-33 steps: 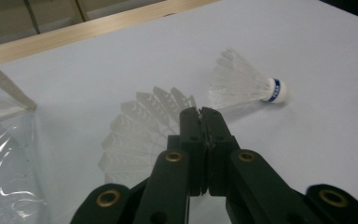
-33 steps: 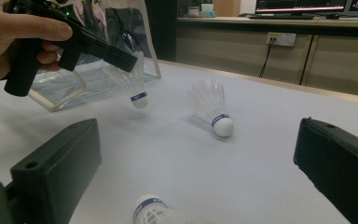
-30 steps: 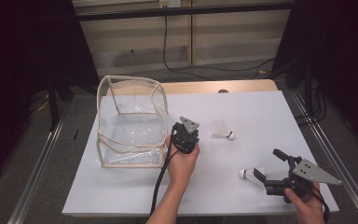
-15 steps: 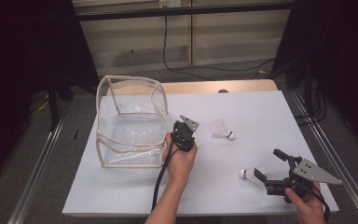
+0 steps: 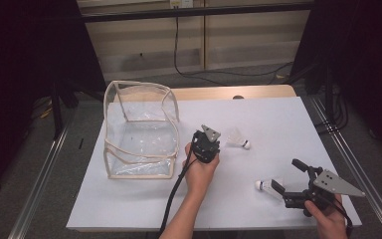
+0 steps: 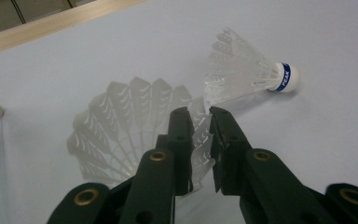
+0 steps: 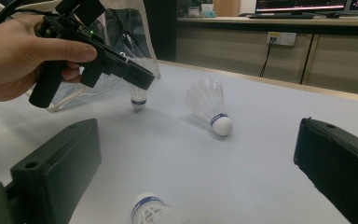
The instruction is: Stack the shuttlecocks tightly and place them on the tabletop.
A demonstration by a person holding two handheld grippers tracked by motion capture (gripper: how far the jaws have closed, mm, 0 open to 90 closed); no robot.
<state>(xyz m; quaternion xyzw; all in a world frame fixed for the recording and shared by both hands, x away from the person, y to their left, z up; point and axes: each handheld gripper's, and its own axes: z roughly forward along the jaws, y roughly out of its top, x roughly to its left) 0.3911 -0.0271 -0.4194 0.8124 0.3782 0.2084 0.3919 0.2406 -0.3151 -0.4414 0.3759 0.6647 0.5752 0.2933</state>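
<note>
White table (image 5: 278, 119): 1, bare white top w/ wood edge at the far side.

Clear bag (image 5: 139, 129): 1, boxy see-through plastic w/ beige trim. It stands on the table's left half, top open. All 3 shuttlecocks are outside it.

Grippers: 2, black.
- Your left gripper (image 6: 199, 116) sits just right of the bag, pointing down at the table. Its jaws have just been opening and now stand a narrow gap apart. The feather rim of the held shuttlecock (image 6: 121, 126) is between them. The rim lies against one jaw w/ a sliver of light on the other side, so the pads don't look clamped: grip loosened.
- Your right gripper (image 5: 288, 175) is at the near right corner, jaws spread wide, gripping nothing.

Shuttlecocks: 3, all white feather skirts w/ white cork and blue band.
- Held shuttlecock: cork down, skirt up, at the left gripper's tips near table centre. Can't tell if the cork touches the top.
- Second shuttlecock (image 6: 247, 74): lies on its side just beyond the held one. Band reads "PEAK".
- Third shuttlecock (image 5: 267, 186): lies on the table between the right gripper's open jaws, well apart from the other two. Not touched by either jaw.
</note>
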